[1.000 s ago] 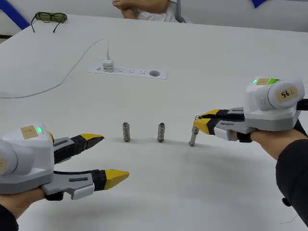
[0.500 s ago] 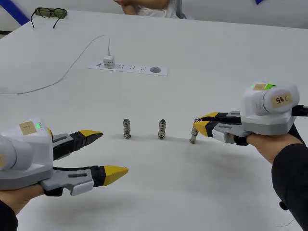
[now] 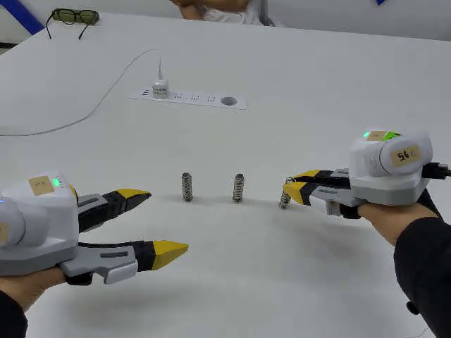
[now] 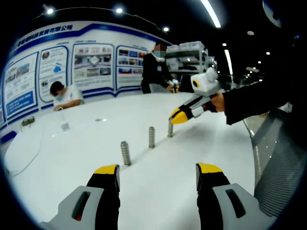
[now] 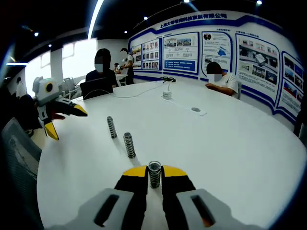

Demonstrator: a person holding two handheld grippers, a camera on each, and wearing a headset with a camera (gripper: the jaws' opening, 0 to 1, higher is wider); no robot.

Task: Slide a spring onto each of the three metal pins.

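Right gripper [image 3: 290, 189] jaws narrow, pinching third spring [image 5: 154, 174] on its pin, centre-right of head view. Left gripper [image 3: 163, 220] wide open, holding nothing, lower left. Left spring [image 3: 187, 186] and middle spring [image 3: 239, 188] stand mid-frame on table [image 3: 317, 91]. Both grips same as a second ago.

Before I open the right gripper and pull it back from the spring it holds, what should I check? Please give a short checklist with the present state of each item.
1. Left spring stands upright, free of both grippers: ok.
2. Middle spring stands upright, free of both grippers: ok.
3. Right gripper is shut on the third spring: ok.
4. Third spring is fully down and upright: cannot tell; it looks tilted in the head view.
5. Left gripper is open and apart from the springs: ok.
6. Power strip lies far from the work: ok.
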